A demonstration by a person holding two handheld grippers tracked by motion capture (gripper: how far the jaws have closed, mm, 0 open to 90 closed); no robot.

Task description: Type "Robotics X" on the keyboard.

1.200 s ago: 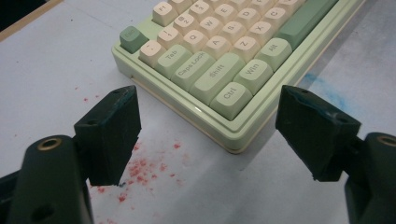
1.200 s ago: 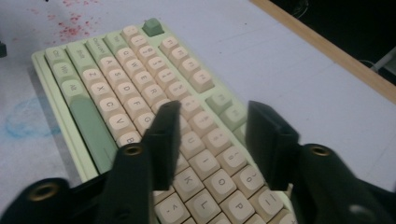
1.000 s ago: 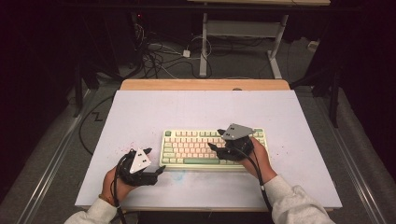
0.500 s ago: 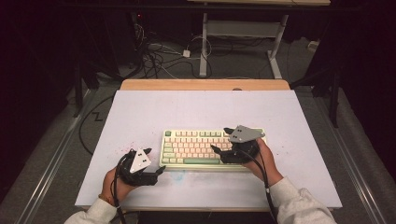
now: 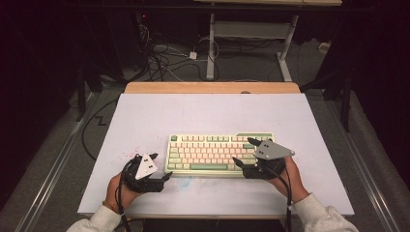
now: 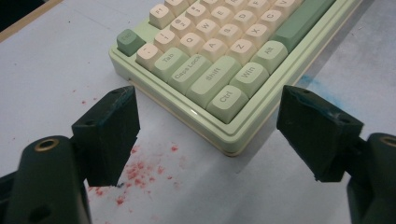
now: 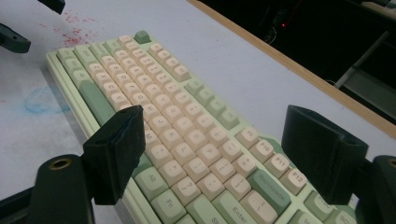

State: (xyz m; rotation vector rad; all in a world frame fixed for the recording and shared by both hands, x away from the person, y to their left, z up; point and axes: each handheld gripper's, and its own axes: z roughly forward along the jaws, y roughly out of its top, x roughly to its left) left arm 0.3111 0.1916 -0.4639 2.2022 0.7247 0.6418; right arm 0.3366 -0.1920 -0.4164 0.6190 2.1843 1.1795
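Observation:
A pale green keyboard (image 5: 212, 153) with cream keys lies on the white table cover (image 5: 208, 113), near its front. My left gripper (image 5: 162, 166) rests just off the keyboard's front left corner. In the left gripper view it (image 6: 210, 116) stands open, with the Ctrl corner of the keyboard (image 6: 219, 60) beyond the jaws. My right gripper (image 5: 242, 151) hovers over the keyboard's right end. Its jaws have just been opening and stand wide apart (image 7: 219, 135) with nothing gripped between them, above the keys (image 7: 182, 130).
Red specks (image 6: 140, 170) dot the cover by the left gripper, and a blue smudge (image 7: 42, 100) lies in front of the keyboard. A wooden edge (image 5: 212, 88) borders the table's far side. Cables (image 5: 164, 58) and desk legs (image 5: 211, 43) fill the dark floor behind.
The right hand has slid to the right along the keyboard, toward its right end, with the jaws spreading. The left hand and the keyboard have stayed put.

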